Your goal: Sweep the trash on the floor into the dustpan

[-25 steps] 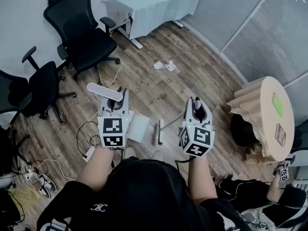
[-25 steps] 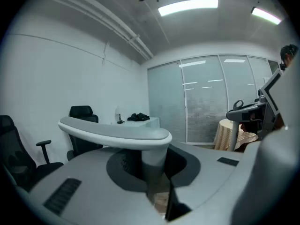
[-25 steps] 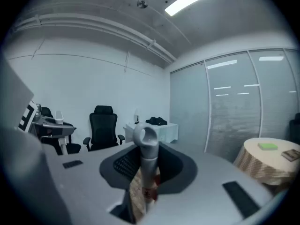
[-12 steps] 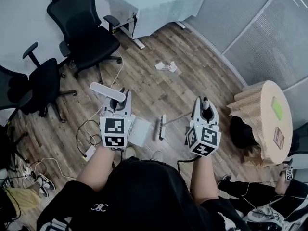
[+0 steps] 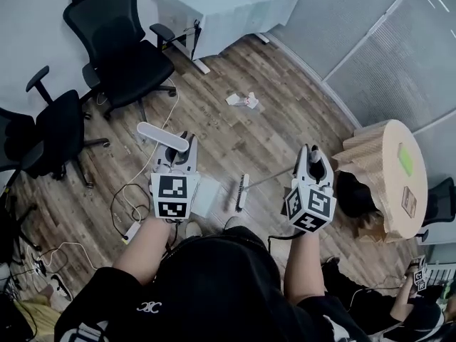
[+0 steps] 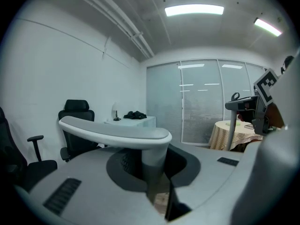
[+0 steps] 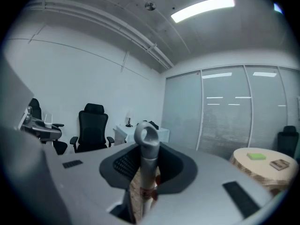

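Trash (image 5: 242, 100) lies well beyond the dustpan (image 5: 205, 194); your left claw (image 5: 179, 147) clamps its handle (image 5: 162, 136), right claw (image 5: 312, 159) the broom (image 5: 241, 192), ready to sweep.

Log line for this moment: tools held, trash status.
left tongs: shut on dustpan handle | right tongs: shut on broom handle | trash: on floor, unswept

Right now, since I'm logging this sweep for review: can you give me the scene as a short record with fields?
left gripper: jaws shut on dustpan handle
right gripper: jaws shut on broom handle
broom head: low, between the two grippers
dustpan: just left of the broom head
trash: crumpled paper on the wood floor ahead, near the white table, not yet swept
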`<action>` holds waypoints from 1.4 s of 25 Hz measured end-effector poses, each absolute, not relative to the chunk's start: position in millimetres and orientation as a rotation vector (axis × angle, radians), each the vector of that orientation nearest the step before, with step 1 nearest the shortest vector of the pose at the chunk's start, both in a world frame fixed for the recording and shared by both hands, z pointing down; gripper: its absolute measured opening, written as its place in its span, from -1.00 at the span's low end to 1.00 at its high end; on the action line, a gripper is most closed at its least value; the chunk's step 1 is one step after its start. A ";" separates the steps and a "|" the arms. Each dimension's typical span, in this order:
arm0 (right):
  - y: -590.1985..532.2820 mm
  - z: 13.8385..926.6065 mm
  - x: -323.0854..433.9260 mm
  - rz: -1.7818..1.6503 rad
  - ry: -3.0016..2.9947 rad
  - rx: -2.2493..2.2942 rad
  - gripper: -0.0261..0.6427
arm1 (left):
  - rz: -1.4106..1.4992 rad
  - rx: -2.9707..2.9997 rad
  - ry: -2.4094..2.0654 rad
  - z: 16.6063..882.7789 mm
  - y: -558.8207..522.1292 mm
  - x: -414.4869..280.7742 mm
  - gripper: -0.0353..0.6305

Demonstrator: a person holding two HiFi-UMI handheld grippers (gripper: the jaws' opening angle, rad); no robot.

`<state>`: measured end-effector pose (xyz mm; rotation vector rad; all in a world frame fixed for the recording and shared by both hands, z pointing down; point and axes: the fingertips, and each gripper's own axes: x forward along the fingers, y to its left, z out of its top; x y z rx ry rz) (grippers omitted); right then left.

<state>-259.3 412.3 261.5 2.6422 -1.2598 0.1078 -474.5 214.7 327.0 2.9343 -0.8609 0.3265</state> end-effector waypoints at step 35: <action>332.6 306.0 64.1 0.203 -1.396 2.578 -0.63 | 0.390 2.969 -1.010 306.3 102.5 -141.4 -0.71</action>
